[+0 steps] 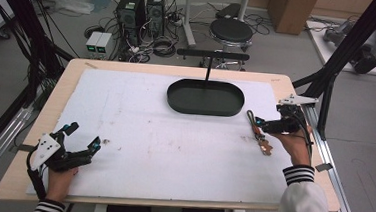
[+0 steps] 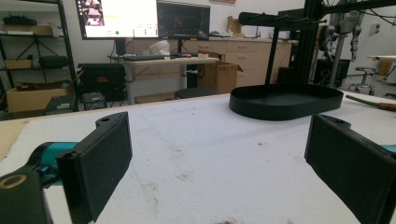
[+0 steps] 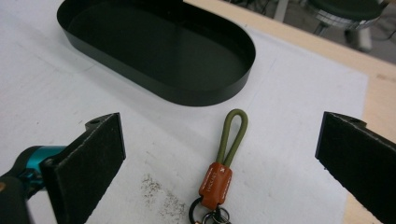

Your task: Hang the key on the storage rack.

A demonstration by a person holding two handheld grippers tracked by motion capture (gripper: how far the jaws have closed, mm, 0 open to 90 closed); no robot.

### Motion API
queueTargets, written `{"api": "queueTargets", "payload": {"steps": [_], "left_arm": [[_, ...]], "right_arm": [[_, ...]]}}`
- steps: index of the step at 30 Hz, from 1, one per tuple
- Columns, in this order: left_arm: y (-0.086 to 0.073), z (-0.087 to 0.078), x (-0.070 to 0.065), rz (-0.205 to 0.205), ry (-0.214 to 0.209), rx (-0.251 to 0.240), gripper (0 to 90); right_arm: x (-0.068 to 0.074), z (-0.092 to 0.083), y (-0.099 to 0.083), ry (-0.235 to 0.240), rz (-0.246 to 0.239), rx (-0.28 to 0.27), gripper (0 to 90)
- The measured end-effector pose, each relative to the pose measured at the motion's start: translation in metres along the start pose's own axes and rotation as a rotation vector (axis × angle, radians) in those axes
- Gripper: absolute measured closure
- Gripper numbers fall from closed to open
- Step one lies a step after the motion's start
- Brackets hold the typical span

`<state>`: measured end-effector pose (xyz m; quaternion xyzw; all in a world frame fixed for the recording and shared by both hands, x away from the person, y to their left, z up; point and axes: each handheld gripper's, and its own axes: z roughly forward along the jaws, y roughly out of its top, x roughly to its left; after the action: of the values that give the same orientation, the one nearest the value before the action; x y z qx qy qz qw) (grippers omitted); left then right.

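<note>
Nothing picked up yet: your right gripper (image 3: 219,154) is wide open, straddling the olive-loop, orange-leather keychain (image 3: 223,161) at 4 o'clock from the empty black oval metal tray (image 3: 154,51). Left gripper (image 2: 219,172) idles, open and empty, at the table's 7 o'clock.

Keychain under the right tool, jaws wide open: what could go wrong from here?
1. The keychain lies flat on the white mat; the right tool could scrape the mat and close on nothing, or catch only the thin olive loop.
2. Gripped by the loop, the rings would likely dangle and swing.
3. The black tray sits close ahead; a low carry could clip its rim.
</note>
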<state>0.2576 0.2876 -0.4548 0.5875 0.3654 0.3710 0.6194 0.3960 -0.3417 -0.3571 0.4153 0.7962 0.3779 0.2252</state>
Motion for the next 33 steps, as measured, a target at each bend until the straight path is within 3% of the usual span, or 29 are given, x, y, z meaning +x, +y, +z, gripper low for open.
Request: {"api": "queueTargets", "payload": {"steps": [4, 9, 18, 20, 21, 28, 33], "left_arm": [[0.0, 0.0, 0.0, -0.001, 0.001, 0.001, 7.9], [0.0, 0.0, 0.0, -0.002, 0.0, 0.0, 7.9], [0.0, 0.0, 0.001, 0.001, 0.001, 0.003, 7.9], [0.0, 0.0, 0.001, 0.002, 0.002, 0.004, 7.9], [0.0, 0.0, 0.001, 0.001, 0.001, 0.004, 7.9], [0.0, 0.0, 0.001, 0.001, 0.001, 0.004, 7.9], [0.0, 0.0, 0.001, -0.001, 0.002, 0.004, 7.9]], "right_arm": [[-0.007, 0.009, 0.005, 0.017, 0.016, 0.067, 0.4], [-0.011, 0.017, 0.012, 0.005, 0.016, 0.133, 0.5], [-0.01, 0.034, 0.028, 0.011, 0.011, 0.268, 0.7], [-0.01, 0.036, 0.029, 0.003, 0.008, 0.289, 0.8], [-0.009, 0.041, 0.029, -0.008, 0.0, 0.33, 0.8], [-0.009, 0.058, 0.025, -0.028, -0.012, 0.411, 0.8], [-0.011, 0.065, 0.023, -0.042, 0.028, 0.454, 0.8]]}}
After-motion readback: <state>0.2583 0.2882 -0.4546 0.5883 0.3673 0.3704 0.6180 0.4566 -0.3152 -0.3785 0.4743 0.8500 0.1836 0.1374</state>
